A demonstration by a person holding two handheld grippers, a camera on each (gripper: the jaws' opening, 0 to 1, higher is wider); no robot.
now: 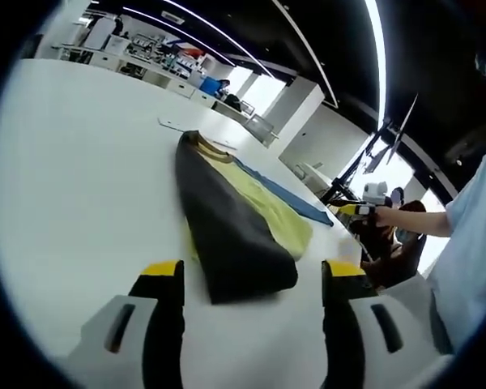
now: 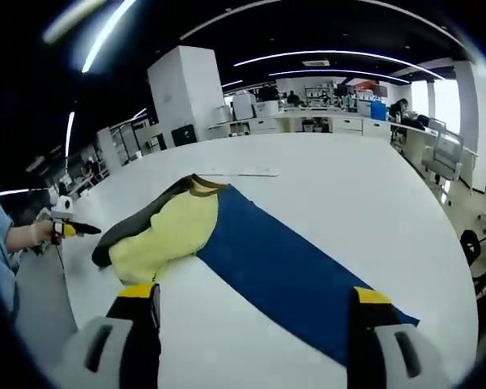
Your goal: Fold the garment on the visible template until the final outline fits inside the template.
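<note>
Both my grippers are up off the desk [image 2: 340, 186], jaws spread wide and holding nothing. Left gripper [image 1: 253, 275] looks down the garment [image 1: 231, 219] from its near end; right gripper [image 2: 259, 301] hovers over the blue template [image 2: 283, 267]. The garment, yellow with black panels and a ribbed collar, lies bunched in a long fold, partly on the template's far left end. Soft, light knit, I'd say, limp and prone to slide on this smooth white top. I'd pinch a doubled hem edge or corner, not the slack middle.
</note>
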